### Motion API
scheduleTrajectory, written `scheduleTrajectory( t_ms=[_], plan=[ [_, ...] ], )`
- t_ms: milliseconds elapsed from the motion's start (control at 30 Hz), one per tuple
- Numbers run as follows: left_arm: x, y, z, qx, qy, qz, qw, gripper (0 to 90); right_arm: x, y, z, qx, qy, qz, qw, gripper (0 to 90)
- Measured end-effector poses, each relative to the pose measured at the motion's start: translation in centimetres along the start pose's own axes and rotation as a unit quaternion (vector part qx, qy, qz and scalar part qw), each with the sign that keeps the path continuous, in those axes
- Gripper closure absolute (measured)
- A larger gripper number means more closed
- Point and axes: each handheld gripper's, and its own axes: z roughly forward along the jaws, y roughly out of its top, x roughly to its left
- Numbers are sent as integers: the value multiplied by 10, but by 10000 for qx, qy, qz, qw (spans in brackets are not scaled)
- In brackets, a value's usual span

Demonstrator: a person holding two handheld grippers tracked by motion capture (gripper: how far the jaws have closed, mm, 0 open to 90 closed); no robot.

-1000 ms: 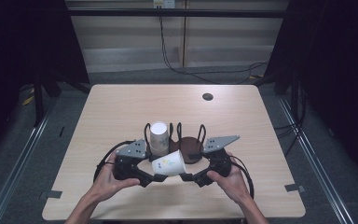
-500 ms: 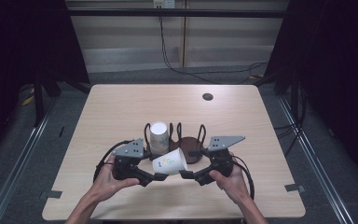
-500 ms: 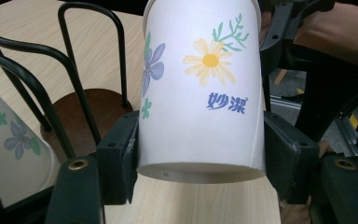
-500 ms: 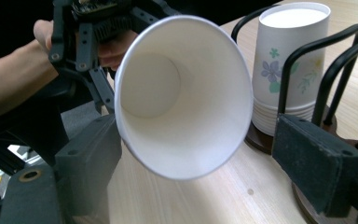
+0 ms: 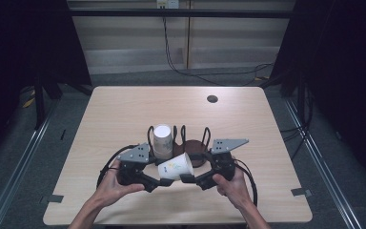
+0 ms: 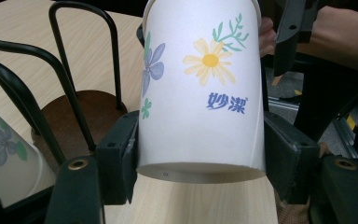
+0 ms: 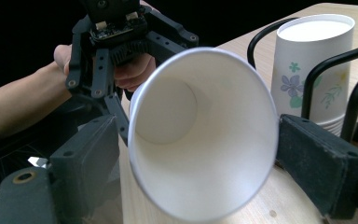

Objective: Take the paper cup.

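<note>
White paper, printed with flowers, makes up the cup (image 5: 175, 166) held on its side just above the table (image 5: 276, 143), at about 6 o'clock from the black wire cup rack (image 5: 186, 138). Its long axis runs level between the two hands: the closed base points to 9 o'clock toward the left gripper (image 5: 159, 181), the open mouth to 3 o'clock toward the right gripper (image 7: 200, 154). The left gripper's pads clamp the cup near its base. The right gripper's jaws have just been opening; they now flank the rim, the left pad clear of it and the right one at most brushing it. The step in hand looks like a hand-over, with the left gripper taking sole charge. A second stack of cups (image 5: 162, 140) stands upside down in the rack's 9 o'clock slot, beside the bare brown base (image 5: 193, 148). Next, the right gripper should back off toward 3 o'clock, and the left should tip the cup upright over a free slot.
</note>
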Motion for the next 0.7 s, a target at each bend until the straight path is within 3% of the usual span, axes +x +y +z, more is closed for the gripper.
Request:
scheduleTrajectory(
  t_ms=[200, 700],
  plan=[
    [-2, 1, 1, -55, -36, -3, 10000, 357, 3, 1, 5, 63, -55, 17, 10000, 138],
    [-1, 0, 3, -4, -136, -71, 9999, 355, -1, 0, 4, 68, 154, 121, 9998, 199]
  ],
)
